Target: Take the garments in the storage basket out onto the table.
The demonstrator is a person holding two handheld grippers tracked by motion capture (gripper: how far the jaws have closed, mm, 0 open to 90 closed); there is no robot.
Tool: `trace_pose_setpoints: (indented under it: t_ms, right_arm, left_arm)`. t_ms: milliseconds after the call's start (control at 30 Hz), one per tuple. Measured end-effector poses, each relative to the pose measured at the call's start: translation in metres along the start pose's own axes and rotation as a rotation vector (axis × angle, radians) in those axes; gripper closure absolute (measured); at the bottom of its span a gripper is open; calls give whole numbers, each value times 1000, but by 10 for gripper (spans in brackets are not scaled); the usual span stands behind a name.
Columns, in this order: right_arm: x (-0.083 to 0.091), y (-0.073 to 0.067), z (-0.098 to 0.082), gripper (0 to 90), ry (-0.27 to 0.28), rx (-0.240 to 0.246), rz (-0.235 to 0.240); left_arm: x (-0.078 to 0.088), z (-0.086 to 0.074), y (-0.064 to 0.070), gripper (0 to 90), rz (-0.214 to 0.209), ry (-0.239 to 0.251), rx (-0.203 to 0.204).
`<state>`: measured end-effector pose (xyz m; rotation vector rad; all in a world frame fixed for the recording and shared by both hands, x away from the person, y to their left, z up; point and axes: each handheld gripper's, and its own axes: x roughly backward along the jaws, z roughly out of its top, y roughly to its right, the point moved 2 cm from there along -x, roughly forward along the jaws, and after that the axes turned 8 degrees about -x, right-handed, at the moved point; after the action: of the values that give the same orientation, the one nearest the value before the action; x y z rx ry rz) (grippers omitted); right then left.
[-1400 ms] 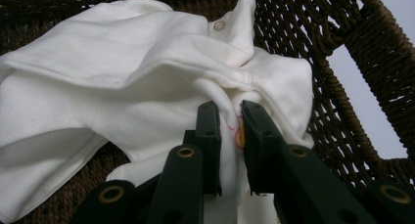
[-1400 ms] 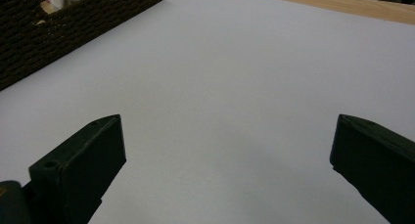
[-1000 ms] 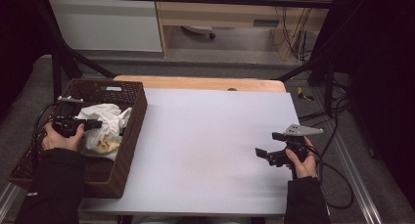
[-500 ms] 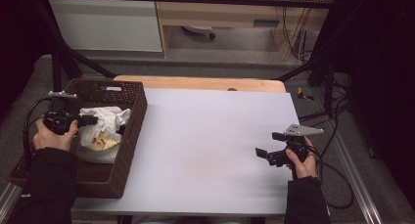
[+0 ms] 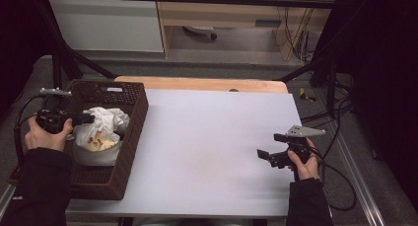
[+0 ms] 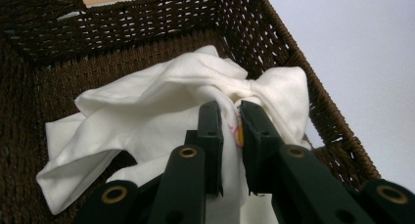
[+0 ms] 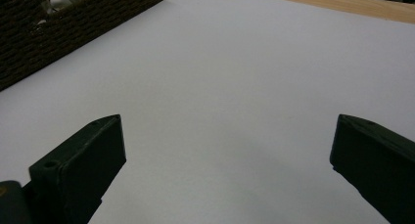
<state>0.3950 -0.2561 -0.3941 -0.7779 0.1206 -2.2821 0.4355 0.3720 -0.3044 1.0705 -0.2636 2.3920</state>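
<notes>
Pinching the white cloth with our left gripper, we're lifting it while it's hanging inside the wicker basket at 9 o'clock. Our right gripper is waiting wide open at 4 o'clock, so we're guessing getting it onto the table is what's left.

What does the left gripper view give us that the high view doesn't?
Left gripper view: the grip up close. The left gripper's black fingers are shut on a fold of the white cloth, with a bit of yellow and red print between them, inside the dark wicker basket.

High view: both hands, the right gripper open and resting on the white table, the cables, the floor beyond.

Both: the basket, the bunched white cloth and the left gripper holding it.
</notes>
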Motion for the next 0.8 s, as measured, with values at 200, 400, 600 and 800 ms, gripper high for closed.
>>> trace_pose_setpoints:
  t_ms: [200, 400, 600, 800]
  right_arm:
    - [0, 0, 0, 6, 1, 0, 1]
    - [0, 0, 0, 6, 0, 0, 1]
    - [1, 0, 0, 6, 0, -1, 1]
    - [1, 0, 0, 6, 1, 1, 0]
  left_arm:
    - [7, 4, 0, 795, -1, 6, -2]
    - [12, 8, 0, 795, -8, 12, -5]
    - [17, 12, 1, 797, -8, 10, -13]
    - [22, 15, 1, 797, -14, 14, -20]
